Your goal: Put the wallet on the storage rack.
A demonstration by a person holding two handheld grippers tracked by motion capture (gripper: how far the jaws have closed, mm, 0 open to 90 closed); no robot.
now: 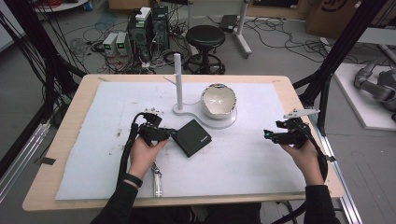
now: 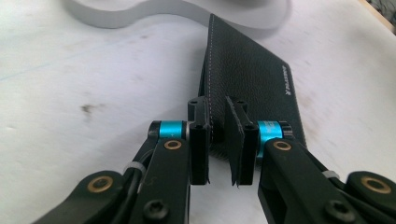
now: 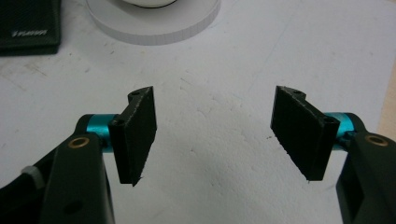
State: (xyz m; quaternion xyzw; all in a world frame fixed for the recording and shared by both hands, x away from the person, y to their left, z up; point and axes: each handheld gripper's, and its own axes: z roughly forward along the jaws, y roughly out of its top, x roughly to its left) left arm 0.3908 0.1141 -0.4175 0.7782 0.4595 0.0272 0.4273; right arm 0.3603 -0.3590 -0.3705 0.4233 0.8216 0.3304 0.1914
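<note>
Left tool (image 2: 218,140) clenched on wallet (image 2: 252,88) edge at bench centre; right tool (image 3: 219,135) released at 3 o'clock. Best lifted slowly, grip deepened against slipping.

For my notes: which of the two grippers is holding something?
The left gripper: shut on the black wallet's edge. The right gripper is open over bare mat.

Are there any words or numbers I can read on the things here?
Black leather wallet: small pale print on its cover near one edge, too blurred to read in any view.
Brown cardboard box on the floor at the far right: part of a large dark marking, cut off and unreadable.
Nothing else shows writing.
</note>
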